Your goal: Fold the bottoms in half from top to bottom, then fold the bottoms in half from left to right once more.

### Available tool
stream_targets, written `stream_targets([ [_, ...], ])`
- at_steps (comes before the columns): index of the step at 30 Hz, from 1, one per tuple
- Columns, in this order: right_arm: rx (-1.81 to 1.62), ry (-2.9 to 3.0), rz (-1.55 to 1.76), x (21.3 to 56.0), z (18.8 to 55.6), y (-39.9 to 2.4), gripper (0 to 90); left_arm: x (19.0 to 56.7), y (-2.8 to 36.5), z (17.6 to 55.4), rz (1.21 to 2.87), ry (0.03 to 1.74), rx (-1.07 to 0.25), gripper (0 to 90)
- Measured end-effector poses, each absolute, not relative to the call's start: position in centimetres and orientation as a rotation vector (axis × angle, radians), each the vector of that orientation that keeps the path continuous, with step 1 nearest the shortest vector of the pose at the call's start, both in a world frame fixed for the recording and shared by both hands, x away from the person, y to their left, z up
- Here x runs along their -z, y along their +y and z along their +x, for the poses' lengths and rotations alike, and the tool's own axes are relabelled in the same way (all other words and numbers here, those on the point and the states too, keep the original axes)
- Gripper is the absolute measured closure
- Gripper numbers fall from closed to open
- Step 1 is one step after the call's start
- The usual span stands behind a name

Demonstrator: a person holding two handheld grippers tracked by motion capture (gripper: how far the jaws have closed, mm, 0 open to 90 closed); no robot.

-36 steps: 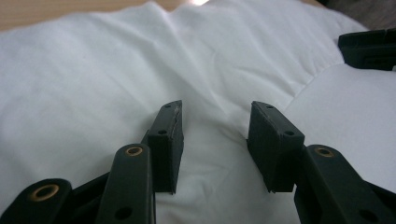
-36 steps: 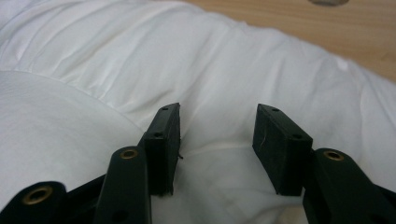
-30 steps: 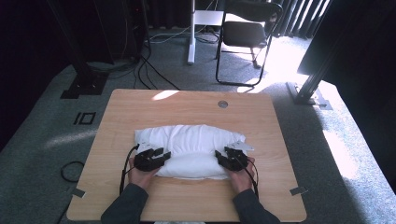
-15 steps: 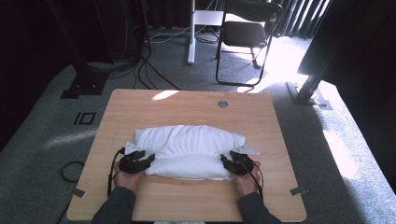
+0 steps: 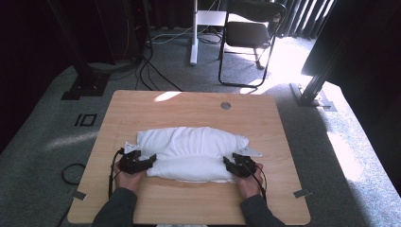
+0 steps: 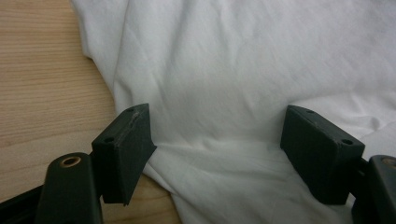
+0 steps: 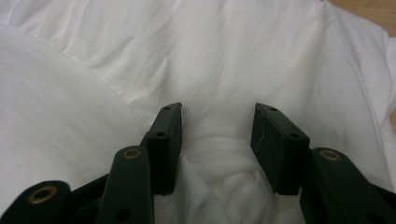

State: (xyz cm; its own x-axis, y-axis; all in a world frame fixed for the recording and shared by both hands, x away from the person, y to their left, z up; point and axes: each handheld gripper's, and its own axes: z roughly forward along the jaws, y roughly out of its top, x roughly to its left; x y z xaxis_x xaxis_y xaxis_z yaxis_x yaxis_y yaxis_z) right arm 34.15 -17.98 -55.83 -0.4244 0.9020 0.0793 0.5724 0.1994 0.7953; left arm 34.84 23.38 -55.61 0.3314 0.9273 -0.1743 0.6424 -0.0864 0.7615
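- Table (image 5: 142, 109): a light wooden top on a grey carpet, seen from above in the high view; the person's forearms enter at its near edge.
- White cloth (image 5: 191, 152): a bundled, folded white garment lying across the middle of the table, nearer the person's edge than the far one; it is longer from side to side, with a rounded upper fold and a lower fold along its near side. Wrinkled fabric spreads behind the jaws in the left gripper view (image 6: 243, 70) and in the right gripper view (image 7: 224, 60).
- Left gripper (image 5: 150, 160): held at the cloth's left end, low on the table. In the left gripper view (image 6: 217, 140) its jaws stand wide apart and have just been opening; cloth lies between them, but the pads do not press on it, so the fabric is released. Bare wood shows beside the left-hand jaw.
- Right gripper (image 5: 227, 163): held at the cloth's right end. In the right gripper view (image 7: 215, 140) its jaws stand partly apart with a bunched ridge of cloth gathered between them; the inner pads appear to pinch this ridge, so it grasps the cloth.
- Round insert (image 5: 225, 105): a small grey disc in the far part of the tabletop, well apart from the cloth.
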Motion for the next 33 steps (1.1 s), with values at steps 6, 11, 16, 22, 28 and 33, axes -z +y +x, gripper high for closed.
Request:
stream_targets([
  [6,-1.104,2.079,1.381,55.9,34.3,-18.0,52.5,54.8,23.8,35.2,1.743,1.416,-0.421,17.5],
  [11,-1.106,2.078,1.383,55.9,34.3,-18.0,52.5,53.7,23.3,36.4,1.767,1.411,-0.437,14.7],
  [16,-1.107,2.076,1.383,55.9,34.2,-18.0,52.5,54.4,23.4,38.0,1.775,1.473,-0.385,9.6],
  [22,-1.107,2.076,1.381,55.9,34.2,-18.0,52.5,55.2,23.5,38.3,1.8,1.499,-0.416,3.5],
  [28,-1.109,2.075,1.381,55.9,34.2,-18.0,52.5,55.3,23.0,37.6,1.83,1.481,-0.462,4.8],
  [33,-1.107,2.072,1.379,56.0,34.2,-18.0,52.5,55.5,23.1,36.7,1.759,1.389,-0.315,24.7],
])
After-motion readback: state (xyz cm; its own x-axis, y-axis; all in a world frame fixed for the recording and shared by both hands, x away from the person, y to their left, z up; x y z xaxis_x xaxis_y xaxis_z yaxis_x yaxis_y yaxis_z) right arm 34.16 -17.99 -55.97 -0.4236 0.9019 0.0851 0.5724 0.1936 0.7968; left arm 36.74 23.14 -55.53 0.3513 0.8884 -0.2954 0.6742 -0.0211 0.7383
